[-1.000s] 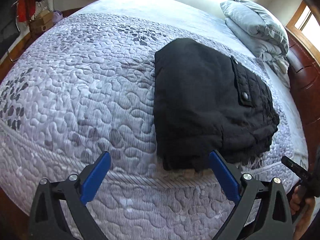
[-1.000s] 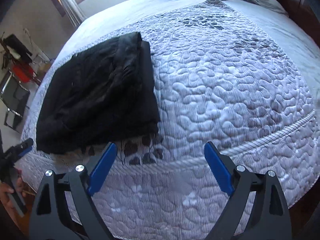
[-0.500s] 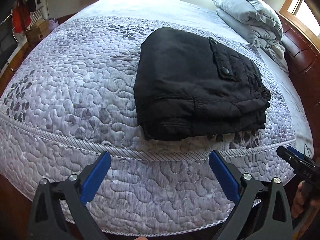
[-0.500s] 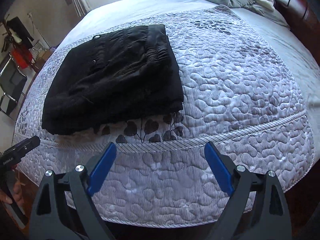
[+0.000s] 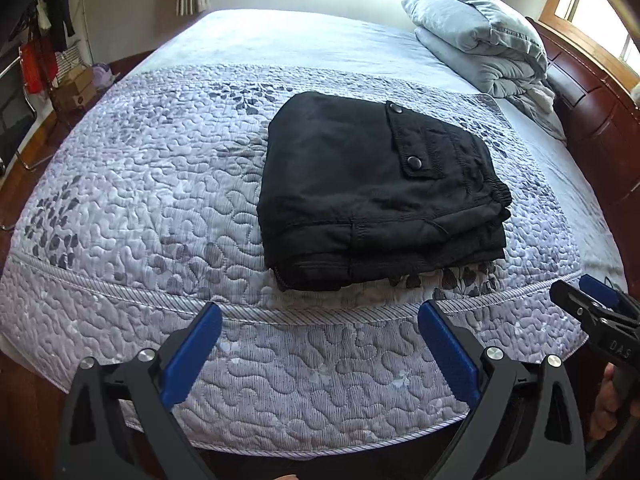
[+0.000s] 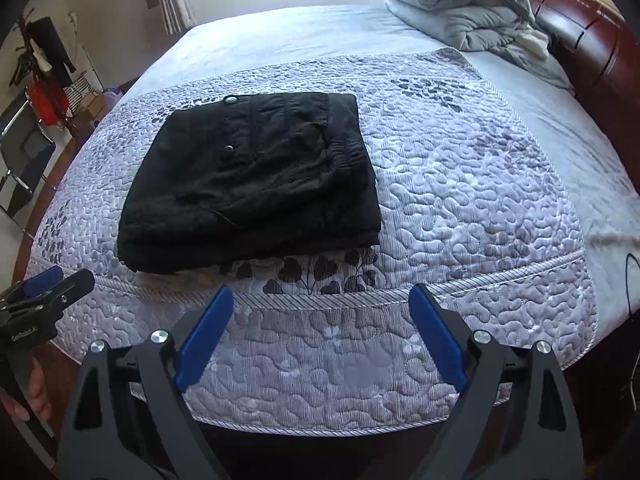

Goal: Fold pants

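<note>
Pants (image 5: 372, 196) folded flat on bed (image 5: 160, 184) | left claw (image 5: 320, 344), right claw (image 6: 322, 324) wide apart, holding nothing | best keep off pile.

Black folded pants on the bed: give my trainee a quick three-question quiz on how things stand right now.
1. True or false: the black folded pants lie on the grey quilted bedspread.
2. Does the left gripper hold anything? A) pants B) nothing, fingers spread C) pillow
3. Fill in: the folded grey duvet sits near the dark wooden ____.

Key: 1 true; 2 B; 3 headboard. The right gripper is likewise open, short of the pants.
</note>
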`<action>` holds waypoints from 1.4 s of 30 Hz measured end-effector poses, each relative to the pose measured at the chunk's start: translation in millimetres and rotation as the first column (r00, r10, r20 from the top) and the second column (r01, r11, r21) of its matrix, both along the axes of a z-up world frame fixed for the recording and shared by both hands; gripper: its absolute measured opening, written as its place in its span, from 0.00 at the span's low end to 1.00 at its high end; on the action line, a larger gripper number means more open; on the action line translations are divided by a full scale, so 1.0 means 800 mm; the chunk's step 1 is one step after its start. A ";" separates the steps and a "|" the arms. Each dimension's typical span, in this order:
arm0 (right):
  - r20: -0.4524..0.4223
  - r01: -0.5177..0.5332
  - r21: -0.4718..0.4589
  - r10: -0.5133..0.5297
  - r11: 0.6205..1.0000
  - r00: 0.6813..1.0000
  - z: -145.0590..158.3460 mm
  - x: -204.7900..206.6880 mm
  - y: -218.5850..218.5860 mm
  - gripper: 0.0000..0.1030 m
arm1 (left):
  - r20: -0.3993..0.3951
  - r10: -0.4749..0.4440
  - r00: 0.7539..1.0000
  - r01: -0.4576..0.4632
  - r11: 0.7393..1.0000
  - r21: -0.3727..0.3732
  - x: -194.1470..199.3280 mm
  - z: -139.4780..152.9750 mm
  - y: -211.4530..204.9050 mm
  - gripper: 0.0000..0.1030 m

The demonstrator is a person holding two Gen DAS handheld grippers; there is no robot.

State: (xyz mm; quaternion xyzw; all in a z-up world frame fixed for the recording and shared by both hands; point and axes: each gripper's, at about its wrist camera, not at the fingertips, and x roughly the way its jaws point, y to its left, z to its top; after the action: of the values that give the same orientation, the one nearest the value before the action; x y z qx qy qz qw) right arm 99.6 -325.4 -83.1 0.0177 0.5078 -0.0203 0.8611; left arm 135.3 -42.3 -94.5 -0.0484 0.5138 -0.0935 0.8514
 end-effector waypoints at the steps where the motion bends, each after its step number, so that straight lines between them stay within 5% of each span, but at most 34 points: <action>1: 0.006 -0.005 0.011 0.005 1.000 1.000 0.005 -0.003 0.002 0.87 | 0.008 -0.001 1.000 0.001 1.000 -0.001 -0.003 0.004 0.001 0.96; 12: 0.026 -0.050 0.052 0.049 0.997 0.998 0.034 -0.021 0.032 0.87 | 0.041 -0.007 0.999 0.006 1.000 0.021 -0.023 0.031 0.005 0.96; 42: -0.014 0.002 0.035 -0.001 0.999 1.000 0.009 -0.012 0.008 0.87 | 0.042 0.010 0.999 -0.013 0.998 0.068 -0.019 0.024 0.019 0.96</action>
State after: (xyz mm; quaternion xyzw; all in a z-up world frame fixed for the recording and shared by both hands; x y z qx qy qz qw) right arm 90.0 -319.0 -75.6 0.0332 0.5142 -0.0120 0.8570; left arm 120.2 -26.7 -75.6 -0.0204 0.4987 -0.0722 0.8635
